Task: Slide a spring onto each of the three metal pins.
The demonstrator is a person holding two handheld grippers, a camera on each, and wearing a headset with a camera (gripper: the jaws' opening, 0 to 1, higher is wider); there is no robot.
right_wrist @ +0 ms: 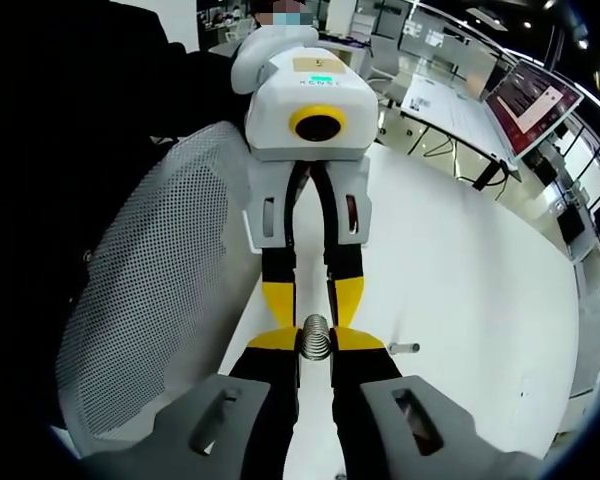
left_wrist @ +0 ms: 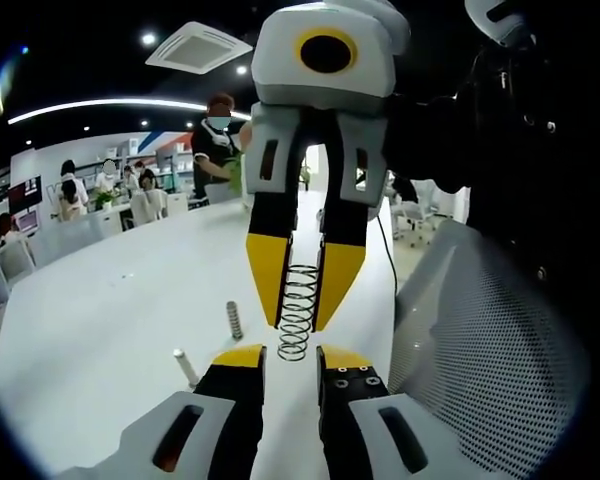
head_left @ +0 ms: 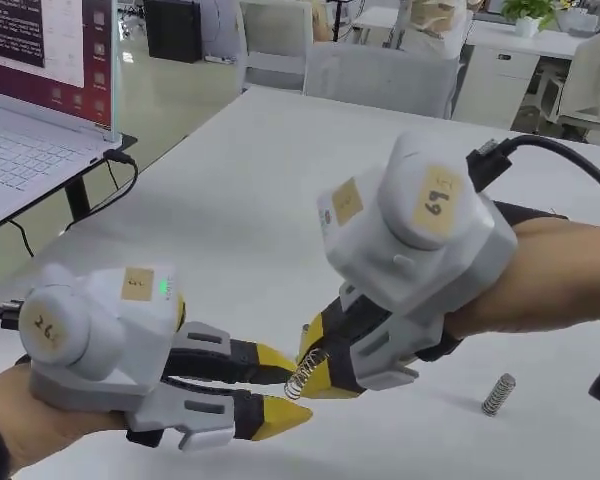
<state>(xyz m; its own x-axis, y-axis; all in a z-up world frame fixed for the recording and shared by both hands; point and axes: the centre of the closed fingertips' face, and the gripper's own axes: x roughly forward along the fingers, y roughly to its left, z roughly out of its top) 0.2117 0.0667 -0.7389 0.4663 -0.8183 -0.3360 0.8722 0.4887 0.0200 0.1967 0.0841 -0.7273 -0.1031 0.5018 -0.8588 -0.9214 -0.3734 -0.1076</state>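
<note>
- White surface [head_left: 230, 220], laptop [head_left: 30, 140] on a desk at the left.
- Right tool [head_left: 315, 362] clamped on a small spring [head_left: 303, 375], in the air above the surface, coils reaching toward the left tool [head_left: 280, 390].
- Left tool's jaws apart, holding nothing, tips just beside the spring.
- Second spring [head_left: 497, 393] on the surface near the right tool; one metal pin [right_wrist: 404, 348] there too.
- Probably very light, soft lengthwise, quick to flick away; best pinched gently across the coils near one end, bore left open for the pin.
</note>
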